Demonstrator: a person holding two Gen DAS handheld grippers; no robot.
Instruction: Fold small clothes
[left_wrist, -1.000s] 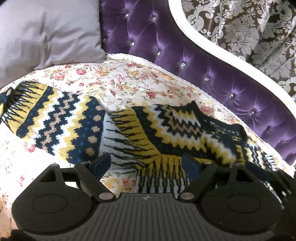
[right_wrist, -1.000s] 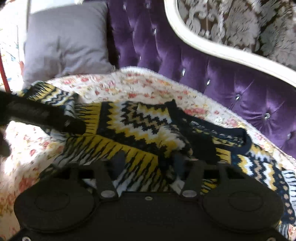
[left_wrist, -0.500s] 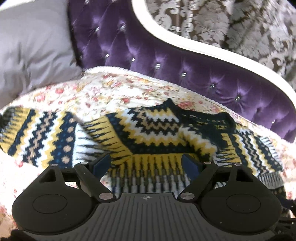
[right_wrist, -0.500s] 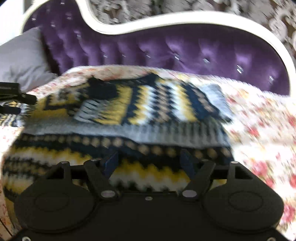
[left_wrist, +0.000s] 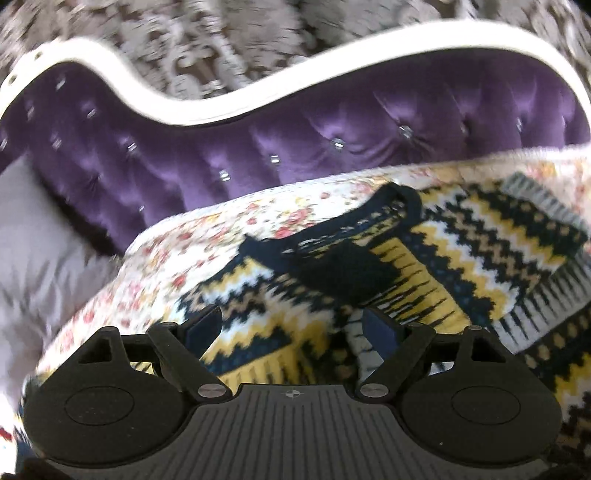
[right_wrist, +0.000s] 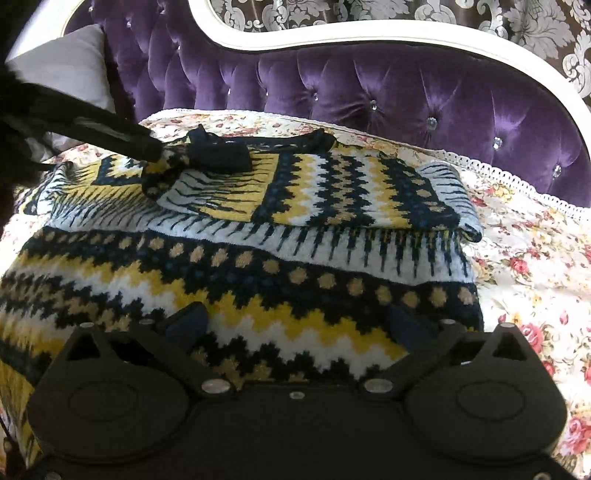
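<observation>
Sleeves folded across sweater; body fold left. Left gripper and right gripper spread, holding nothing.

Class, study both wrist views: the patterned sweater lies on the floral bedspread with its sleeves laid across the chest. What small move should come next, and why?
Probably lower the right gripper onto the sweater near its lower body and pinch the fabric there. Both sleeves already lie folded across the chest, the lower body is spread flat on the bedspread, and the right gripper is open above it; the left gripper is open too, holding nothing.
</observation>
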